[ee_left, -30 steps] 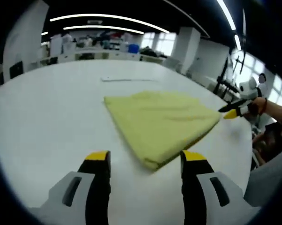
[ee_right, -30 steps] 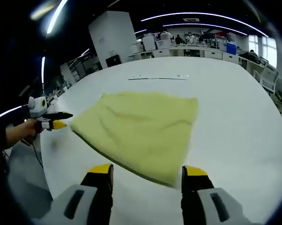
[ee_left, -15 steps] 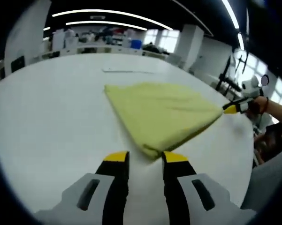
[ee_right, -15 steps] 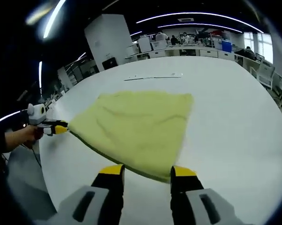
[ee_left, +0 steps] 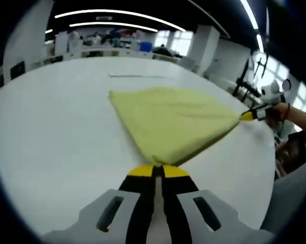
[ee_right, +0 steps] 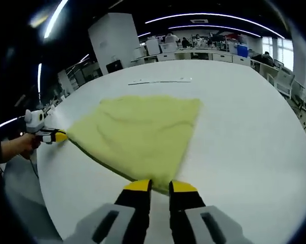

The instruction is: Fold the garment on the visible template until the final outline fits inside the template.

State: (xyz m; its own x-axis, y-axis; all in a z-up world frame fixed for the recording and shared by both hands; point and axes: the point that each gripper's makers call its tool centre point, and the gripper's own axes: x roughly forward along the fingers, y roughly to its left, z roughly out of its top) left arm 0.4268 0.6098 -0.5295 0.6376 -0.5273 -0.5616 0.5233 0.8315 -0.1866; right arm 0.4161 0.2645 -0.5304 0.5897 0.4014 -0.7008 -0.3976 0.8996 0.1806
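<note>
Right then, a yellow garment lay folded on a big white table. It sat flat near the middle of the table, with a thin template line on the table a little beyond its far edge, apart from the cloth.

In the left gripper view, the left gripper had its two yellow-tipped jaws pressed close together on the near corner of the garment, pinching the cloth. That corner came to a point right at the tips. Off to the right side of that view, the right gripper touched another corner of the garment, and a hand held it.

In the right gripper view, the right gripper was near the bottom, its jaws almost together on the near edge of the garment, with only a thin gap between them. The cloth edge ran into that gap, so it looked pinched. On the left side of that view, the left gripper met the far corner of the garment.

Desks and long ceiling lights showed far behind the table.
</note>
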